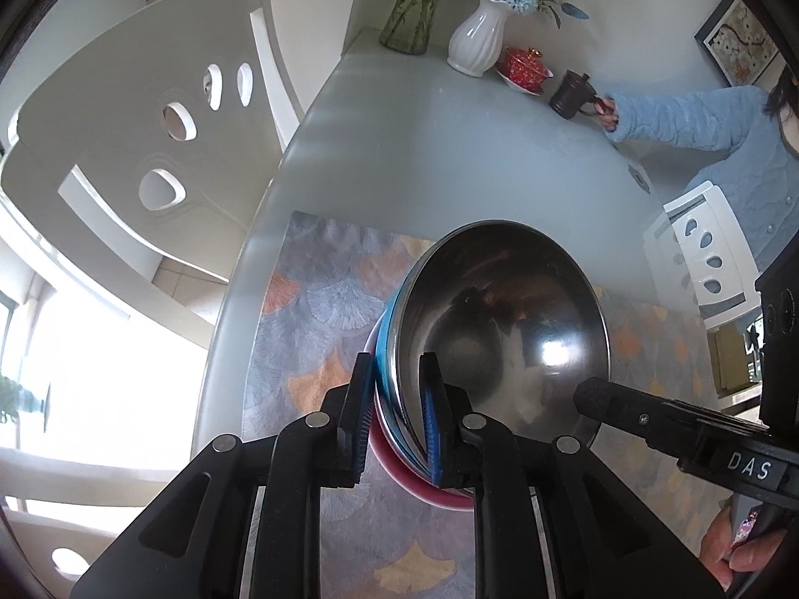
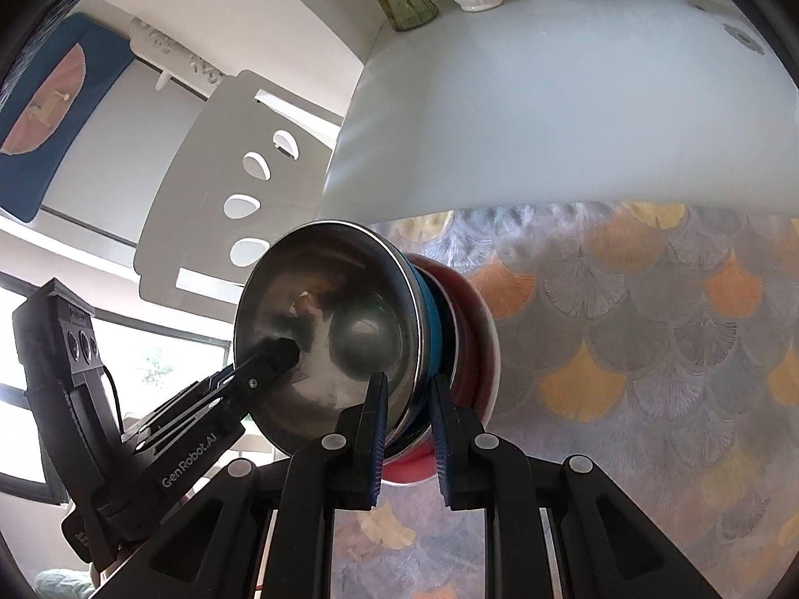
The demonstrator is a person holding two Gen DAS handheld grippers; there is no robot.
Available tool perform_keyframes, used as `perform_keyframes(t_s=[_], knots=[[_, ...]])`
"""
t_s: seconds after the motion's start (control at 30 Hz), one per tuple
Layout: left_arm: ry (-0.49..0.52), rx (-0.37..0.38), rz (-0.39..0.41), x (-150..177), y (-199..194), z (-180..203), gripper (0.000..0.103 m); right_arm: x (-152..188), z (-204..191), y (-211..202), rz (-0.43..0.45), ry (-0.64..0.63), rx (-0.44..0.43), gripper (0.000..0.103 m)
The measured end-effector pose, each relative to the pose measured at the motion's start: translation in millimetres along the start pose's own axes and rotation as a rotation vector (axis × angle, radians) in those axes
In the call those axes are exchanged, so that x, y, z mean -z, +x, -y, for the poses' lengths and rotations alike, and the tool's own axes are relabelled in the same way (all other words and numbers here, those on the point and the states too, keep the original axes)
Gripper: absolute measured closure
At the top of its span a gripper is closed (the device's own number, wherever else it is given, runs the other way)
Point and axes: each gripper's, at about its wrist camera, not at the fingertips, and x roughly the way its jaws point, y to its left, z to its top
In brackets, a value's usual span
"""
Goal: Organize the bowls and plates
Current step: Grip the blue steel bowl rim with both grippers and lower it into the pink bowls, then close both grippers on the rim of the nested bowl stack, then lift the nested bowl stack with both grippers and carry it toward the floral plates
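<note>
**Both grippers clamp one stack of bowls**

Where lettering shows, the right hand-held gripper [image 2: 407,399] reads "DAS" and the left hand-held gripper [image 1: 397,389] "GenRobot.AI". Each is closed on the rim of a steel bowl [image 1: 504,319] nested in blue and red ones, tilted above a fan-patterned mat [image 2: 649,349] on the pale worktop [image 1: 449,149]. Vases stand far ahead.

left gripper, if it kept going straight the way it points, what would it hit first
The left gripper is already shut on the bowl stack. Straight ahead, likely the patterned mat on the table; depth is unclear.
</note>
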Motion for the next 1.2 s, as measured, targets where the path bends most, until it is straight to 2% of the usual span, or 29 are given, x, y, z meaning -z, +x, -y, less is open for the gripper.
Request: perform_keyframes(t_s=[0.23, 0.37, 0.43, 0.47, 0.5, 0.53, 0.57, 0.6, 0.63, 0.8, 0.9, 1.2], knots=[[-0.004, 0.012, 0.004, -1.7, 0.3, -2.1, 0.089, -0.6, -1.6, -4.1, 0.023, -0.005, 0.004, 0.087], [-0.004, 0.022, 0.017, -4.1, -9.0, -2.8, 0.084, -0.7, -0.3, -11.8, 0.033, 0.022, -0.020, 0.087], [-0.015, 0.024, 0.022, -6.3, -12.5, -5.3, 0.067, -0.8, -0.8, -18.7, 0.052, 0.033, -0.031, 0.087], [-0.022, 0.018, 0.020, -7.3, -12.7, -7.5, 0.062, -0.8, -1.6, -21.4, 0.061, 0.033, -0.027, 0.085], [-0.037, 0.010, 0.019, -8.8, -12.9, -11.5, 0.054, -1.3, -2.1, -23.1, 0.066, 0.032, -0.013, 0.076], [-0.048, 0.010, 0.022, -9.4, -12.9, -14.7, 0.048, -2.0, -2.1, -23.5, 0.070, 0.034, 0.004, 0.055], [-0.061, 0.014, 0.022, -10.4, -12.0, -18.6, 0.045, -2.4, -1.4, -23.3, 0.077, 0.035, 0.011, 0.045], [-0.079, 0.020, 0.013, -11.6, -9.4, -23.7, 0.041, -2.7, -0.3, -22.6, 0.087, 0.039, 0.020, 0.028], [-0.089, 0.026, 0.001, -12.2, -6.0, -26.8, 0.040, -2.8, 1.2, -21.3, 0.092, 0.046, 0.023, 0.026], [-0.108, 0.037, -0.067, -11.3, 18.9, -34.9, 0.040, -4.3, 7.2, 8.1, 0.014, 0.064, 0.002, 0.026], [-0.085, 0.042, -0.090, -7.6, 29.1, -30.3, 0.040, -3.1, 10.4, 24.2, -0.023, 0.090, -0.042, 0.026], [-0.085, 0.090, -0.131, -0.1, 51.2, -25.4, 0.040, -1.8, 22.8, 52.9, -0.079, 0.121, -0.052, 0.026]])
